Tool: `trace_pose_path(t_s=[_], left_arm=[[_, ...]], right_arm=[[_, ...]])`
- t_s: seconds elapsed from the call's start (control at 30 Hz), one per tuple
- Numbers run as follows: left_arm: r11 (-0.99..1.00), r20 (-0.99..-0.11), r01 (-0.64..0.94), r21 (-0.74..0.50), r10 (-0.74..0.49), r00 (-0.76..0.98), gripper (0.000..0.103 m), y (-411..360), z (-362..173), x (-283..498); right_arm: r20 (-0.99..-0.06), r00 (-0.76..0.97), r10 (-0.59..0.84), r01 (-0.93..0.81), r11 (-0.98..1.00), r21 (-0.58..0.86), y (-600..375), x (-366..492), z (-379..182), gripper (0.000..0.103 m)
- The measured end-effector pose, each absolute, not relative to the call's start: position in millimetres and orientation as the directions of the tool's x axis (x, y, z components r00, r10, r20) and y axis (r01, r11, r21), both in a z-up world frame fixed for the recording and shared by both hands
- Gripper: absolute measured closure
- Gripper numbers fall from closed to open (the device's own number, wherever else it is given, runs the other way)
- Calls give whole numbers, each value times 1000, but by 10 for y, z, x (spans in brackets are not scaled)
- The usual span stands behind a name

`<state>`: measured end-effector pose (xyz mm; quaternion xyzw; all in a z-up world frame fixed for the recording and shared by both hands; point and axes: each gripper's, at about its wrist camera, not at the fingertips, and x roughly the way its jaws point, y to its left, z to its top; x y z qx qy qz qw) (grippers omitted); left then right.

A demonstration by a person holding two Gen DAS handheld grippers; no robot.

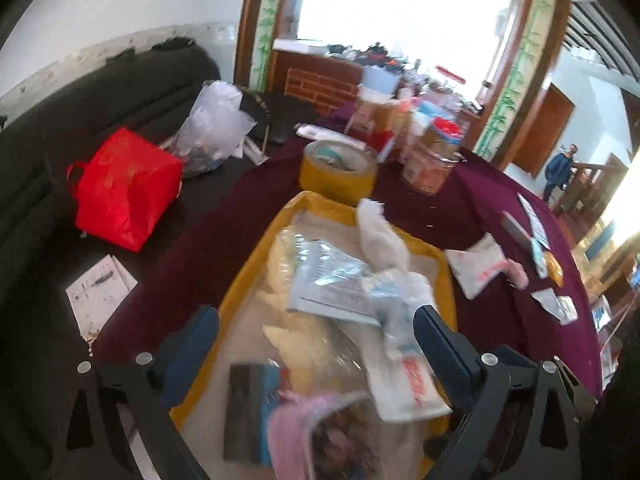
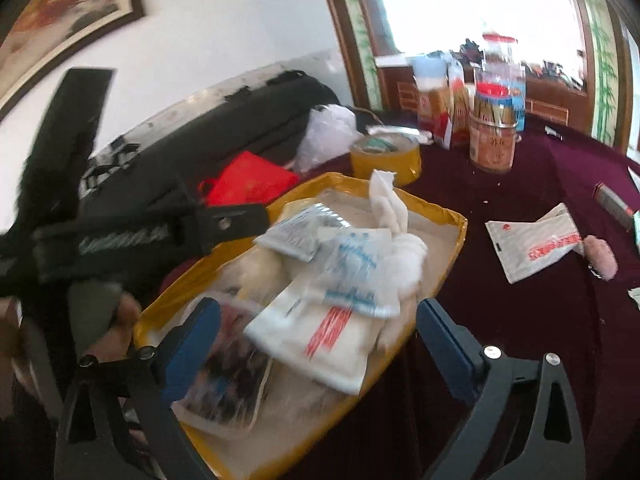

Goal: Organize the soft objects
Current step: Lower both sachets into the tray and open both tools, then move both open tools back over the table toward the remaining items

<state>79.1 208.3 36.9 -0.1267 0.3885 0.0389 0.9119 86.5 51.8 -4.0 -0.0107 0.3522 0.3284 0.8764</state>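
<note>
the yellow tray (image 2: 452,248) lies on the bench (image 2: 540,320) covered in dark red cloth, its long axis running from the near edge away toward the roll of tape (image 2: 386,156) at its far end. soft packets are heaped in it: a white cloth (image 2: 386,200) standing up at the far end, a blue-printed packet (image 2: 354,268) and a red-printed packet (image 2: 320,344) slanting across the middle. the left gripper (image 1: 316,344) hangs over the tray's near end, jaws wide apart, holding nothing. the right gripper (image 2: 318,328) is likewise spread wide above the heap, empty. one white pouch (image 2: 532,242) and one pink fluffy piece (image 2: 600,258) lie outside the tray toward the bench's right edge. two grippers, one tray, one tape roll.
</note>
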Motion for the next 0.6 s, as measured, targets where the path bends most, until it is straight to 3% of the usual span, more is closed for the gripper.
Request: trace_pose_path(t_s=[0.13, 0.27, 0.43, 0.6], left_arm=[[977, -684, -79, -197, -79, 726, 2, 1787, 543, 591], [976, -674, 16, -219, -163, 720, 1, 1390, 628, 480], [982, -673, 73, -173, -172, 720, 1, 898, 641, 434], [994, -621, -1, -109, -67, 781, 1, 595, 658, 343]], right_arm=[[-577, 461, 674, -620, 710, 335, 202, 571, 52, 0], [-509, 522, 685, -644, 708, 292, -111, 276, 205, 0], [-503, 664, 553, -496, 829, 256, -582, 186, 163, 0], [-508, 777, 373, -322, 928, 189, -945, 153, 60, 0]])
